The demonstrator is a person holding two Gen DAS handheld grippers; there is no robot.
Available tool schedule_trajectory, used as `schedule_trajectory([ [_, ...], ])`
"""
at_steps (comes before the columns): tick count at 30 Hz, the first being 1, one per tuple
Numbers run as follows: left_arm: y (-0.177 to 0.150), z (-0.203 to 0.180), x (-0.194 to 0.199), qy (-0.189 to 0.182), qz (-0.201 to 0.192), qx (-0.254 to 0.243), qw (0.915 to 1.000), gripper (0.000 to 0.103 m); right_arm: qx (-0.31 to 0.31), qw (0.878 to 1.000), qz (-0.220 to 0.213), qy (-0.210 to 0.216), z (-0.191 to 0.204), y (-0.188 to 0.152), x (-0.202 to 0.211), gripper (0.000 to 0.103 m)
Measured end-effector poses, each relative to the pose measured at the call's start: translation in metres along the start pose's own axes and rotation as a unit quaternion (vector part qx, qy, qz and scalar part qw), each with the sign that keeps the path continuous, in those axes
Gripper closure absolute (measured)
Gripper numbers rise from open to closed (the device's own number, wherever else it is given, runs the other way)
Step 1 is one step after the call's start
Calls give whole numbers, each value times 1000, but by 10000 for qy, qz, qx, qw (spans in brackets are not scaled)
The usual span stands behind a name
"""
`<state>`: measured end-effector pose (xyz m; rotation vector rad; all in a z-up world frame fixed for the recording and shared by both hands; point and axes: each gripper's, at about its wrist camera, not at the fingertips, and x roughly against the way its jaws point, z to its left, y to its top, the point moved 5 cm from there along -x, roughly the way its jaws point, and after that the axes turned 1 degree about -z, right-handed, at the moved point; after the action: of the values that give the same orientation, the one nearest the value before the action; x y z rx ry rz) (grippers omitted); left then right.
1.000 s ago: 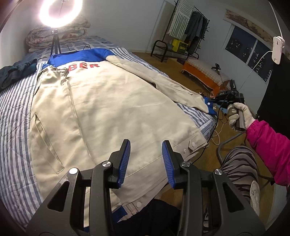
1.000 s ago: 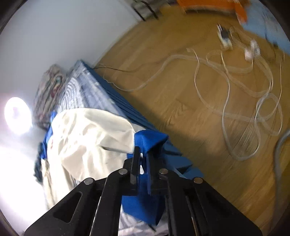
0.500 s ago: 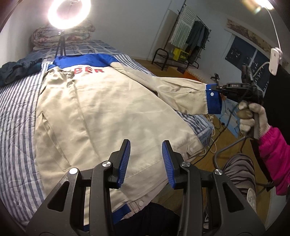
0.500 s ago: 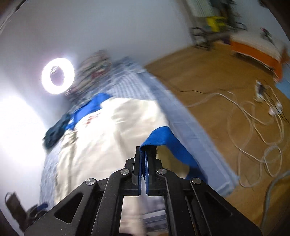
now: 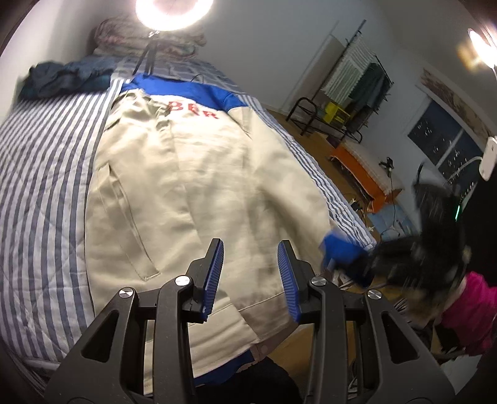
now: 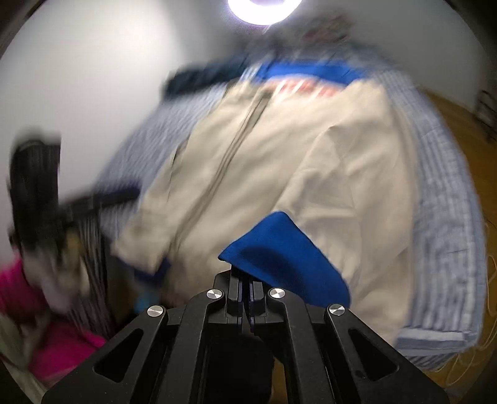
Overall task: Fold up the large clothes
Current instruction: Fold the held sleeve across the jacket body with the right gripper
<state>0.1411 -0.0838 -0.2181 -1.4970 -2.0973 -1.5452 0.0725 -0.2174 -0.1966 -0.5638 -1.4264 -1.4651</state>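
A large beige jacket (image 5: pixel 186 174) with a blue collar and red letters lies flat on the striped bed (image 5: pixel 46 174). My left gripper (image 5: pixel 250 242) hovers over the jacket's lower part, open, with nothing between its blue pads. My right gripper (image 6: pixel 247 279) is shut on the sleeve's blue cuff (image 6: pixel 285 248) and holds it above the jacket's right side near the hem. In the left wrist view the right gripper (image 5: pixel 357 267) is a dark blur holding the cuff (image 5: pixel 338 248). The beige sleeve (image 6: pixel 351 174) lies drawn back along the jacket body.
A ring light (image 5: pixel 174 12) glares at the bed's head beside a dark heap of clothes (image 5: pixel 68 77). The bed's right edge drops to a wooden floor with cables, an orange bench (image 5: pixel 357 164) and a clothes rack (image 5: pixel 351 80). A pink sleeve (image 5: pixel 466 304) shows at the right.
My right gripper lifted the blue cuff from beyond the bed's right edge and swung it in over the jacket toward the hem. My left gripper drifted and rolled a little, still open.
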Motion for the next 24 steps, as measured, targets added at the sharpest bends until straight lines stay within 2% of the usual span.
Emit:
schedule_trajectory([
  [4,-2,3,-10,-65,156,117,9998,66,438,9971,618,94,6,-29,-25,101],
  [8,-5,1,-32,-347,469,429,9974,66,566,9954,749,204,5,-42,-18,101],
  [12,-1,-5,-59,-502,665,627,9945,66,947,9918,840,156,6,-55,-7,102],
  [14,-1,-11,-72,-559,789,683,9930,60,1044,9897,962,167,3,-62,-3,102],
  [15,-2,-14,-80,-626,865,730,9916,54,1047,9896,974,126,1,-63,-2,102],
  [18,-3,-24,-100,-689,1038,771,9892,54,795,9935,807,122,-7,-57,1,102],
  [21,-5,-33,-109,-727,1125,724,9883,54,375,9968,593,370,-17,-49,18,100],
  [22,-6,-37,-110,-774,1152,745,9875,54,279,9969,537,512,-18,-47,25,97],
  [24,-11,-42,-113,-873,1249,793,9851,54,125,9957,349,852,-19,-45,40,78],
])
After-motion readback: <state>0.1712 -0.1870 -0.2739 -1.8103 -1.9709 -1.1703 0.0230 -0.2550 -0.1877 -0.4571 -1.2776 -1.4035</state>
